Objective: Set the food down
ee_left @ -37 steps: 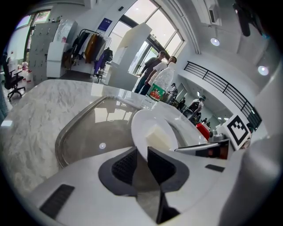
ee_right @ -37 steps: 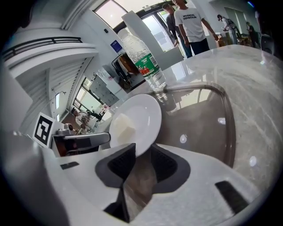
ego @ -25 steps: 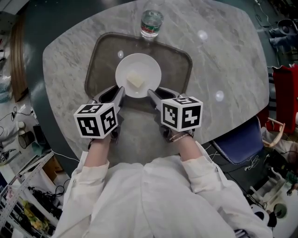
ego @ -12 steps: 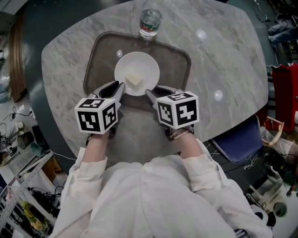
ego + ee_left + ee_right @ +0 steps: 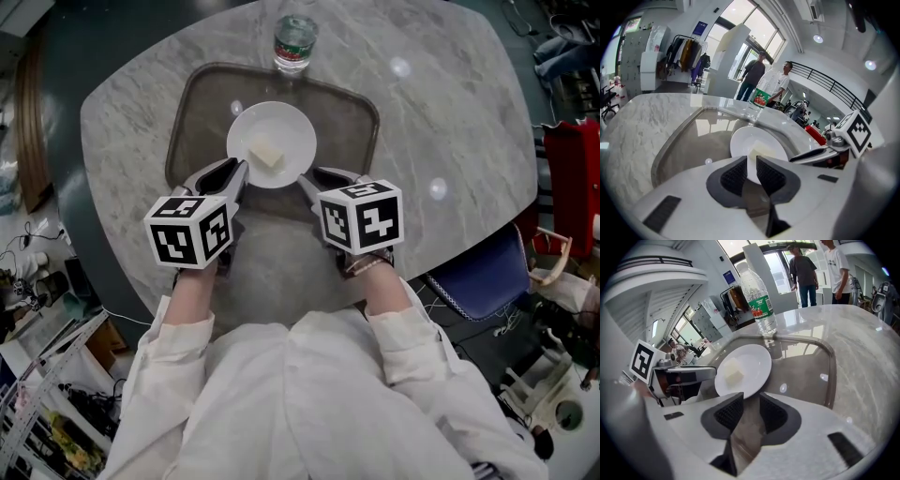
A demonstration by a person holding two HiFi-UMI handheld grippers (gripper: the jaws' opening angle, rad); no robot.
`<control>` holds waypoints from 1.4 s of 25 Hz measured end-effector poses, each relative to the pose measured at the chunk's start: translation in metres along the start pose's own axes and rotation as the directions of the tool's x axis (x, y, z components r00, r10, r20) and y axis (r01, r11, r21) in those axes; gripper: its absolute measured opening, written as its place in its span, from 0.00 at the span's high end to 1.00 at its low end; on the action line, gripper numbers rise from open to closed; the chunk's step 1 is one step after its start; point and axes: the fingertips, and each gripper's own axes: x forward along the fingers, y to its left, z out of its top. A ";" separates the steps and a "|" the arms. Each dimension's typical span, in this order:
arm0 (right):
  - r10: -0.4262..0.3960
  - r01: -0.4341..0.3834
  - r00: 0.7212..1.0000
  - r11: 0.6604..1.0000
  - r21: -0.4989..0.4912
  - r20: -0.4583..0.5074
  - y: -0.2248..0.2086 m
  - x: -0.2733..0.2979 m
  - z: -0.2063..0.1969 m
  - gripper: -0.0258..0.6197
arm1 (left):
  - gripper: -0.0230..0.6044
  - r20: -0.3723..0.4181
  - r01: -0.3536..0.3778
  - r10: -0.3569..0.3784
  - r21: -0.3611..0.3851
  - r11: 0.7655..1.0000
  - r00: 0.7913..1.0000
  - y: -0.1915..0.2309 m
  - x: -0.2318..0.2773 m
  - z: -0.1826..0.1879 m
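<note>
A white plate [image 5: 286,131] with a pale block of food [image 5: 266,153] rests flat on the grey tray [image 5: 349,120]. My left gripper [image 5: 239,174] is at the plate's near left rim, my right gripper [image 5: 306,181] at its near right rim. In the left gripper view the plate [image 5: 740,140] shows white through the narrow gap of the open left gripper [image 5: 749,165], and the food [image 5: 764,151] lies just beyond. In the right gripper view the plate [image 5: 757,359] ends at the tips of the open right gripper [image 5: 751,403]. Only tray shows between that gripper's pads.
A clear water bottle with a green label [image 5: 292,42] stands on the marble table [image 5: 450,103] just beyond the tray's far edge. It rises behind the plate as the bottle [image 5: 758,298]. A blue chair [image 5: 483,281] stands at the right. Two people stand far off [image 5: 766,79].
Hardly anything differs. The whole view has drifted a little, and both grippers stay at the plate's near rim while the plate stays on the tray.
</note>
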 end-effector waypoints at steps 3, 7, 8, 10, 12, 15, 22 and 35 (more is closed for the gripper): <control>-0.001 0.001 1.000 1.000 0.007 0.022 -0.001 -0.004 0.001 0.82 | 0.86 0.023 0.009 -0.009 0.002 1.000 1.000 -0.002 -0.004 0.005; 0.009 -0.010 0.998 1.000 0.012 0.063 0.008 -0.012 0.000 0.82 | 0.86 0.045 0.032 -0.032 0.003 0.999 0.998 -0.007 -0.013 0.007; 0.013 -0.014 0.997 1.000 0.012 0.074 0.011 -0.015 -0.001 0.83 | 0.86 0.050 0.043 -0.043 0.007 0.999 0.998 -0.009 -0.017 0.007; 0.017 -0.018 0.995 1.000 0.011 0.095 0.017 -0.022 -0.004 0.84 | 0.86 0.061 0.064 -0.065 0.018 0.998 0.996 -0.015 -0.026 0.006; 0.025 -0.026 0.993 1.000 0.006 0.119 0.022 -0.030 -0.007 0.88 | 0.86 0.070 0.085 -0.087 0.036 0.996 0.994 -0.023 -0.035 0.003; 0.075 -0.076 0.982 0.997 0.000 0.175 0.036 -0.043 -0.011 0.93 | 0.86 0.089 0.137 -0.145 0.084 0.987 0.985 -0.037 -0.049 -0.001; 0.127 -0.137 0.939 0.991 0.008 0.319 0.073 -0.074 -0.033 0.95 | 0.89 0.169 0.279 -0.301 0.140 0.950 0.939 -0.062 -0.097 -0.015; 0.005 -0.004 0.888 1.000 -0.003 0.461 0.124 -0.117 -0.093 0.96 | 0.90 0.142 0.457 -0.493 0.225 0.861 0.859 -0.087 -0.180 -0.074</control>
